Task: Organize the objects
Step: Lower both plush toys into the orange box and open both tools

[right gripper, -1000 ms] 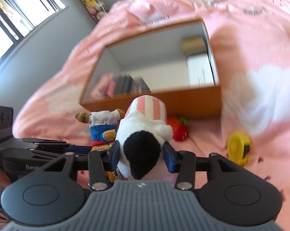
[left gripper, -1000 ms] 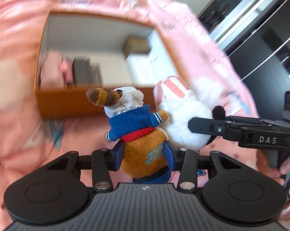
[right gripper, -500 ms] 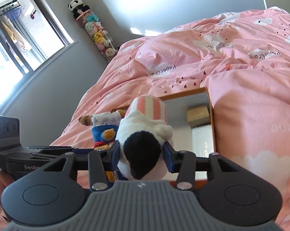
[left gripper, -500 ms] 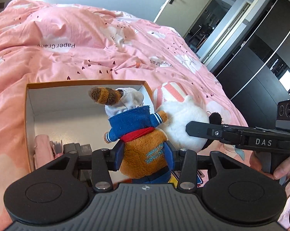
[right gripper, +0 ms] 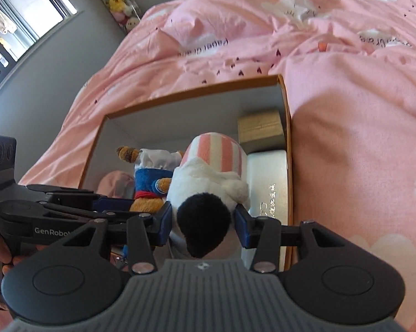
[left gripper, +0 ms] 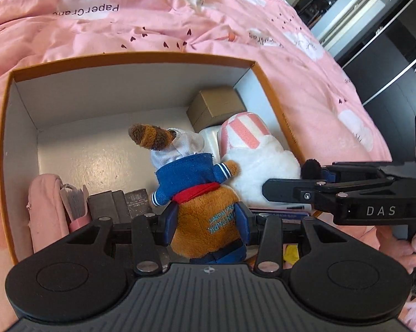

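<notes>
My left gripper [left gripper: 206, 225] is shut on a brown plush bear [left gripper: 199, 193] in a blue jacket, red scarf and white hat. My right gripper [right gripper: 203, 228] is shut on a white plush [right gripper: 208, 185] with a pink-striped hat and a black patch. Both toys hang side by side over the open orange box [left gripper: 141, 58], the bear to the left of the white plush [left gripper: 259, 166]. In the right wrist view the bear [right gripper: 149, 182] and the left gripper [right gripper: 116, 204] show at left, over the box [right gripper: 185, 94]. Seen from the left wrist, the right gripper [left gripper: 290, 193] reaches in from the right.
Inside the box are a brown carton [left gripper: 216, 108] at the far right corner, a white flat box [right gripper: 267, 185] along the right wall, a pink pouch [left gripper: 46, 210] and dark slim items [left gripper: 119, 204] at the near left. A pink duvet [right gripper: 346, 96] surrounds it. A hand [left gripper: 401, 246] holds the right gripper.
Both grippers carried their plush toys forward from the near side of the box to above its inside. The box now fills the view below them. Grips are unchanged.
</notes>
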{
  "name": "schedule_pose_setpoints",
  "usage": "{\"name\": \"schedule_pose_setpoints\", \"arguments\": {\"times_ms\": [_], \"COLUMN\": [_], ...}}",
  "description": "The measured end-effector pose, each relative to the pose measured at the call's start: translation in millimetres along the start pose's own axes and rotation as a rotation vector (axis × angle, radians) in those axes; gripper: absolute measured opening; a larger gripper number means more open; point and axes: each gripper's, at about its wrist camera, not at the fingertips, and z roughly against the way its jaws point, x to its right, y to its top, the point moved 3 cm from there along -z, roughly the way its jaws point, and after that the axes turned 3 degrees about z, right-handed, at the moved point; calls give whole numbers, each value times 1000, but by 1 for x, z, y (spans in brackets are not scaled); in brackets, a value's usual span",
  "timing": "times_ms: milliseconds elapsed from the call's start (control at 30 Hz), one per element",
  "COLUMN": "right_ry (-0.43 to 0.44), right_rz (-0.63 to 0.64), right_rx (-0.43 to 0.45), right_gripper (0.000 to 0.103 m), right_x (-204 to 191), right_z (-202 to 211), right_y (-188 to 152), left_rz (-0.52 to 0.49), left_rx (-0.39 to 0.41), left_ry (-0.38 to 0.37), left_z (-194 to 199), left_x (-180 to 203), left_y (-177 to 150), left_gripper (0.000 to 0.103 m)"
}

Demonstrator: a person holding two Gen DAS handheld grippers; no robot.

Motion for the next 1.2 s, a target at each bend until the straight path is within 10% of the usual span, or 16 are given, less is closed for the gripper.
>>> {"name": "schedule_pose_setpoints", "arguments": {"times_ms": [833, 1033, 1200], "right_ry": [-86, -72, -68], "right_rz": [106, 117, 136], "right_rx": [-176, -154, -165], "right_gripper": [56, 56, 35], "right_x": [1, -2, -5], "right_z": [-33, -23, -29], "right_y": [12, 16, 15], "left_rz": [-302, -256, -232], "left_rx": [33, 44, 24], "left_ry": [122, 76, 97], "left_z": [-4, 4, -5], "left_x": [25, 21, 19], "left_y": [-15, -10, -10], "left_gripper": [71, 41, 26]}}
